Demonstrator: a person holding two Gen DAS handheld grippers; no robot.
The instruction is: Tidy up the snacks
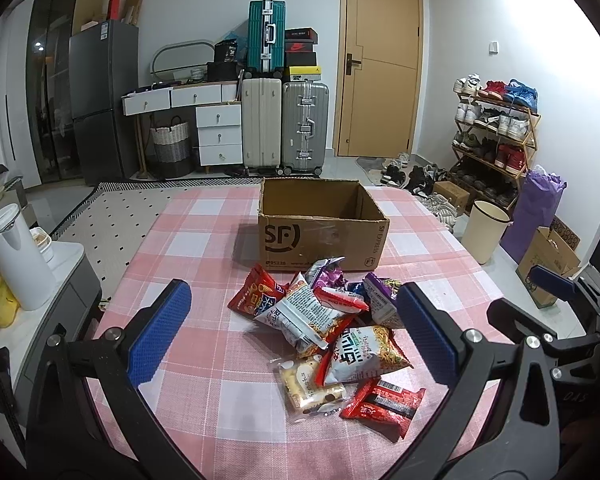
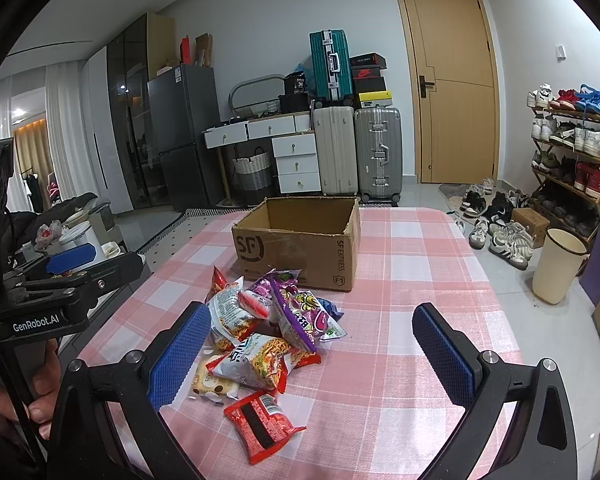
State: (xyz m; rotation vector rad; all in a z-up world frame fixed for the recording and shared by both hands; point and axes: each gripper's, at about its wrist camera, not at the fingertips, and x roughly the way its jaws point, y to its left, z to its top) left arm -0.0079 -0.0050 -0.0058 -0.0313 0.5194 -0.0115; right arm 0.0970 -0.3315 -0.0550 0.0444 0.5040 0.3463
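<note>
Step in hand: first pick from the snack pile [image 1: 324, 332]; nothing lifted yet, judged from the heap lying intact.
Left gripper [image 1: 292, 332]: fingers spread wide, empty, held above the pile.
Right gripper [image 2: 312, 352]: fingers wide apart, empty, pile towards its left finger.
Pile location: on the checked bench [image 1: 204, 248], just in front of the cardboard box [image 1: 320, 232].
Box: open-topped, interior apparently empty; floor partly hidden.
Recommended target: red packet [image 2: 262, 426] at the near edge, free of overlap.
Grasp method: close on a sealed edge, lightly, to avoid crushing contents.
Caution: overlapping packets may drag along.
</note>
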